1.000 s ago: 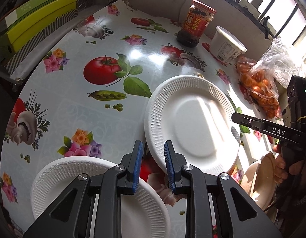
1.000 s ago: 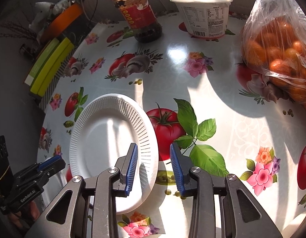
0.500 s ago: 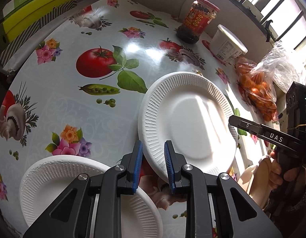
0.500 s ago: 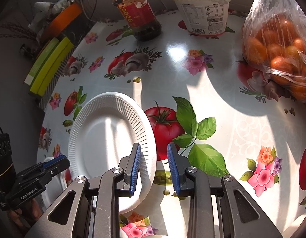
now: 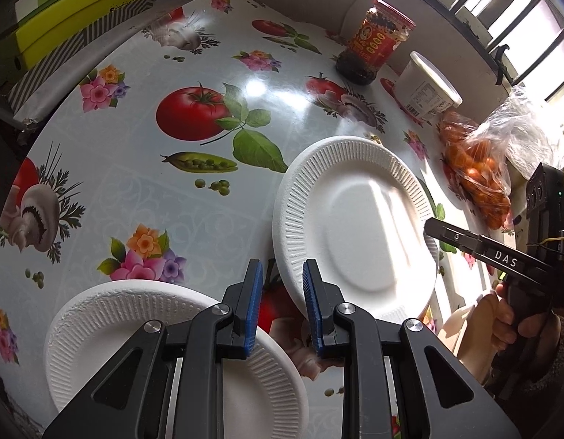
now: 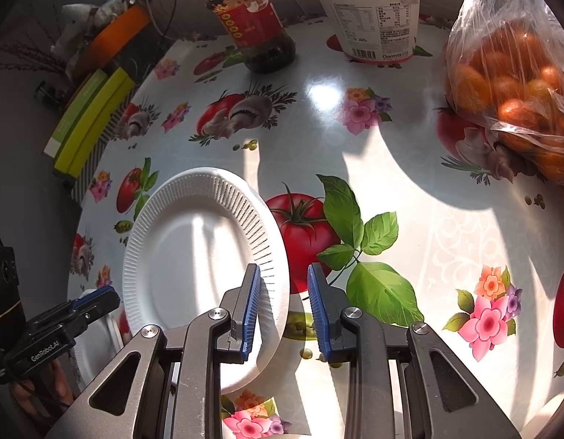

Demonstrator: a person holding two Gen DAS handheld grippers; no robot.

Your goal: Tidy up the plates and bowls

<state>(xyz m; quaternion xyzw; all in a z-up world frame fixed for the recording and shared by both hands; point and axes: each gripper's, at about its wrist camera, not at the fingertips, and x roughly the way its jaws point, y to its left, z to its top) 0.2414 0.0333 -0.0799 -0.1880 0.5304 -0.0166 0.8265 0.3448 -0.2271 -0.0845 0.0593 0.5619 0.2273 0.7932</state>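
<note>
A white ribbed paper plate lies on the table, also in the right wrist view. My right gripper is open, its jaws straddling the plate's right rim. It shows at the right in the left wrist view. My left gripper is open, its jaws near the plate's left rim; it appears in the right wrist view. A second white paper plate lies under my left gripper at the near left. A tan bowl shows partly by the right hand.
At the back of the flowered tablecloth stand a red-labelled jar and a white lidded tub. A bag of oranges lies at the right. Yellow-green boxes sit beyond the table's left edge.
Both grippers have moved closer to the plate's rim from opposite sides. The right jaws narrowed a little, then widened again around the rim. The plate has shifted slightly.
</note>
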